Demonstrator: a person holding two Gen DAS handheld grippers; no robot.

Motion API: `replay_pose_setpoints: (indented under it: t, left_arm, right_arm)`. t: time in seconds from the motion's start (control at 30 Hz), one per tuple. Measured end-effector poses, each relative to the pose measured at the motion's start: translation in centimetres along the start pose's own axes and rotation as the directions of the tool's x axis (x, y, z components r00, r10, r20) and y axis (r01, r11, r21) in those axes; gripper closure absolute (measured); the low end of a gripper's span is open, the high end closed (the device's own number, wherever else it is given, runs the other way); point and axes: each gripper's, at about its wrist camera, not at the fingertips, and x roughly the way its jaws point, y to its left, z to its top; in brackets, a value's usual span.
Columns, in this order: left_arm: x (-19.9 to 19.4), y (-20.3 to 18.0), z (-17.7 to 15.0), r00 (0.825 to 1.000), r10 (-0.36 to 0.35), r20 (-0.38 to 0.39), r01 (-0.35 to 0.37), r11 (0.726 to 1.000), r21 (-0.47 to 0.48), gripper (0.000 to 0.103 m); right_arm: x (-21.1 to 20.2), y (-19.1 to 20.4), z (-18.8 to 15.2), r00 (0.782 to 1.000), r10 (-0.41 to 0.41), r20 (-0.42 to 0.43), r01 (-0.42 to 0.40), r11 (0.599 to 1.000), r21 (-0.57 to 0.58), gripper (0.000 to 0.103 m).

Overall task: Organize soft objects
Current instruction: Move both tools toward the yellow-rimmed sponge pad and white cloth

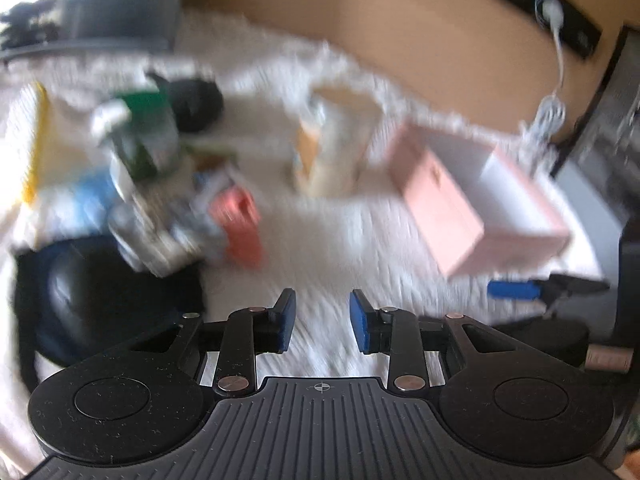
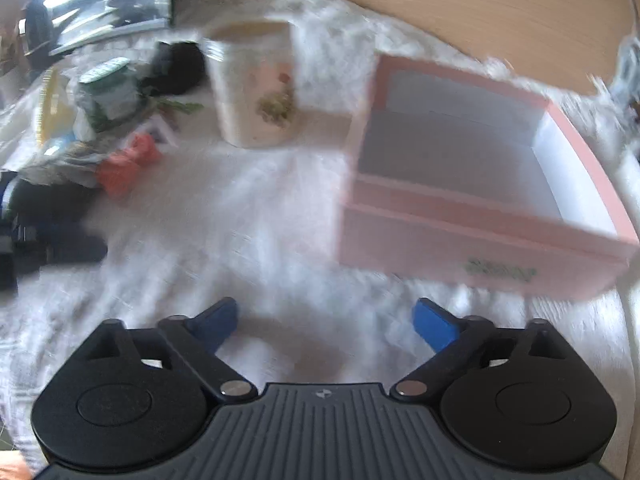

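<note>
Left gripper (image 1: 322,320) narrowly parted, right gripper (image 2: 325,326) spread wide, both empty.

Green print on the pink box (image 2: 496,268) is too blurred to read.

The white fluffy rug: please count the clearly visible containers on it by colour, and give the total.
Pink open cardboard box with white inside: 1
Cream tall container with flower print: 1
Green-lidded jar: 1
Total: 3
The blurred pile to the left of them is too unclear to count.
</note>
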Motion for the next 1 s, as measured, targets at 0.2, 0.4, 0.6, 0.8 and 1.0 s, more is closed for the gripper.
replay_pose_setpoints:
  t: [0.2, 0.4, 0.6, 0.8, 1.0]
  left_arm:
    - [-4.6, 6.1, 3.8, 0.987, 0.058, 0.150, -0.045, 0.995, -0.087, 0.070]
    - [-7.8, 14.0, 4.8, 0.931, 0.296, 0.215, -0.254, 0.946, -0.203, 0.070]
    - [-9.1, 21.2, 3.7, 0.935, 0.317, 0.157, -0.252, 0.908, -0.333, 0.070]
    - [-6.4, 21.1, 4.4, 0.962, 0.219, 0.161, -0.174, 0.952, -0.253, 0.070]
    - [-5.5, 26.9, 8.4, 0.953, 0.177, 0.244, -0.075, 0.923, -0.376, 0.070]
  right_arm:
    - [-2.2, 4.4, 3.9, 0.994, 0.022, 0.108, -0.023, 1.000, 0.005, 0.008]
    - [-2.4, 7.0, 7.3, 0.990, 0.030, 0.141, -0.027, 0.999, -0.025, 0.008]
    - [-2.3, 9.0, 8.7, 0.987, 0.010, 0.157, -0.004, 0.999, -0.032, 0.008]
    - [-2.4, 10.9, 8.2, 0.989, -0.002, 0.146, 0.013, 0.997, -0.072, 0.008]
    - [-2.3, 11.6, 7.8, 0.992, -0.003, 0.123, 0.015, 0.995, -0.096, 0.008]
